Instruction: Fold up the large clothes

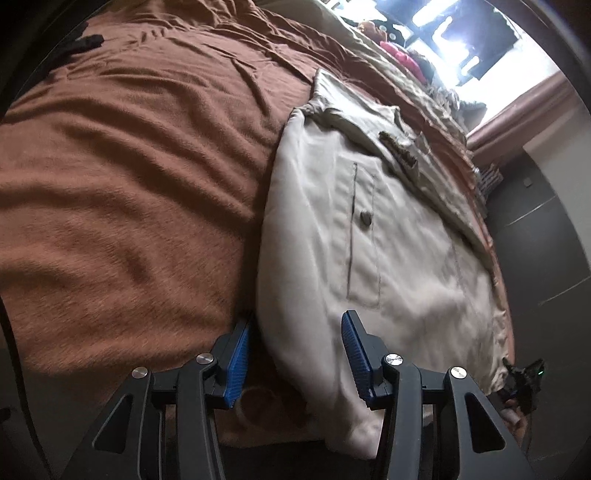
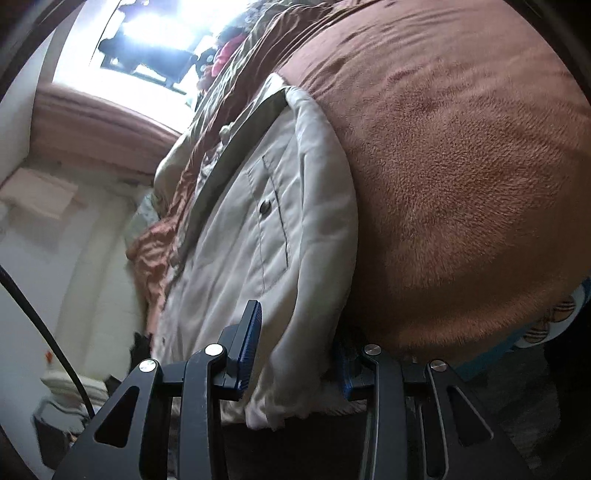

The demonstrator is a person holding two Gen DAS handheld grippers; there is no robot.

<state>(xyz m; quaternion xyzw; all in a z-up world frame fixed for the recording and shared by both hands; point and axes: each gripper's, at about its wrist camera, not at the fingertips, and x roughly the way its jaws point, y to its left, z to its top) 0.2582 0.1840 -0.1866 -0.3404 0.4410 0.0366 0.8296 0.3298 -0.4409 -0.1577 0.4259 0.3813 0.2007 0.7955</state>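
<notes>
Beige jacket [image 1: 369, 229] spread on the brown blanket [image 1: 129, 184], hem hanging off its near edge. Left gripper [image 1: 295, 350] spread wide, straddling the hem fold. Right gripper [image 2: 299, 343] likewise parted around the hem, not clamped.

Jacket [image 2: 273, 236] hem: we lose it behind the right gripper [image 2: 295, 350] frame.
Right finger pad [image 2: 341, 363]: mostly buried under fabric.
Window [image 1: 461, 33]: overexposed; the items beside it are possibly toys.
</notes>
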